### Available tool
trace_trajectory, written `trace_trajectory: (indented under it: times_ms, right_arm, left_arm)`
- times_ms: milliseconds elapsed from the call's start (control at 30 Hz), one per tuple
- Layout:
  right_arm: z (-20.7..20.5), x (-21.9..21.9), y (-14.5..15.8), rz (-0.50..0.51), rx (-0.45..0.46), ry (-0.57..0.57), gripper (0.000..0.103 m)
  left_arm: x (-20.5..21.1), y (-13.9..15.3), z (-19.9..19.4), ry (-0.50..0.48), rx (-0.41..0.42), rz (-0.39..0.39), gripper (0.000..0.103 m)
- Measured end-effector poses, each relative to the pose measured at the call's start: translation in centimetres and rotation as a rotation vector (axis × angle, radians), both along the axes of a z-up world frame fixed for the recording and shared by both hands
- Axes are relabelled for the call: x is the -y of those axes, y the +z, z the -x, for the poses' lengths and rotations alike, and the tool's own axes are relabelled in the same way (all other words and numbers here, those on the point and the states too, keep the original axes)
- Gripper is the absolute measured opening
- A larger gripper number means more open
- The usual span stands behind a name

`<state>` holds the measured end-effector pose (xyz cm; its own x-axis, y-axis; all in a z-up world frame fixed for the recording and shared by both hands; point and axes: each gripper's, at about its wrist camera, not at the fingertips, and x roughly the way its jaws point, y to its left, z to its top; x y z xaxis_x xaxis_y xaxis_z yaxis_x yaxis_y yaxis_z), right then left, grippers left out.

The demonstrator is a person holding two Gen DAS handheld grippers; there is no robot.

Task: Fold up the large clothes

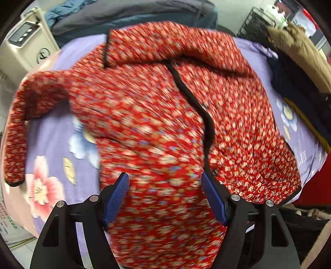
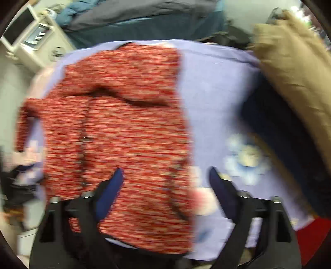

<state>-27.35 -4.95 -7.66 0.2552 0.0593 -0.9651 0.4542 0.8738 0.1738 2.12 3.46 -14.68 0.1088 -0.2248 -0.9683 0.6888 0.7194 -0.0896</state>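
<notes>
A lilac flowered sheet covers the bed. A cream appliance stands beyond its far corner, beside heaped grey-blue bedding; tan and navy garments lie opposite

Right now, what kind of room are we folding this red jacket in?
Probably a bedroom at home: the red floral jacket lies on a bed with a purple flowered sheet, more coats piled at its edge, and dark bedding behind.

Both hand-held grippers open, pointing steeply down

The left hand-held gripper stands with its blue pads spread wide, nothing pinched between them. The right hand-held gripper is spread wider still, its dark blue pads also gripping nothing. Both views are blurred. No hand or sleeve shows in either view.
</notes>
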Motion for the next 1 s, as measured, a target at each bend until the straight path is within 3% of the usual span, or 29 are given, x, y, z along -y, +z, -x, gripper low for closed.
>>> trace_trajectory:
  times_ms: [133,267,333,367,433,467,633,767,1000]
  right_arm:
    - [-1.0,-5.7,-5.8,0.025,-0.096,0.218,0.089]
    - [3.0,-8.7,-14.2,0.086,-0.311,0.383,0.089]
    - [5.2,-8.6,-16.9,0.094,-0.366,0.394,0.092]
    - [6.7,-8.2,-17.4,0.076,-0.313,0.378,0.098]
    - [8.1,-8.1,-16.9,0.090,-0.209,0.395,0.098]
    - [8.3,-8.4,-16.9,0.105,-0.203,0.419,0.098]
    - [7.0,-9.1,-17.8,0.123,-0.265,0.404,0.098]
    - [5.5,-8.8,-17.9,0.113,-0.316,0.394,0.099]
    - [3.6,-8.6,-19.2,0.100,-0.322,0.395,0.099]
  left_arm:
    - [0.9,-2.5,0.4,-0.017,0.002,-0.043,0.082]
    - [-0.4,-4.7,0.2,0.017,-0.037,-0.074,0.091]
    - [-1.7,-5.7,-0.2,0.052,-0.069,-0.070,0.094]
    - [-2.3,-6.4,-0.2,0.061,-0.076,-0.068,0.096]
    - [-2.7,-7.3,0.2,0.041,-0.051,-0.096,0.096]
    - [-2.4,-7.9,0.8,0.004,-0.009,-0.119,0.097]
    - [-0.4,-9.2,2.0,-0.012,0.068,-0.227,0.098]
    - [0.0,-9.8,1.7,0.020,0.055,-0.228,0.098]
    - [-0.5,-10.3,2.2,0.006,0.105,-0.196,0.098]
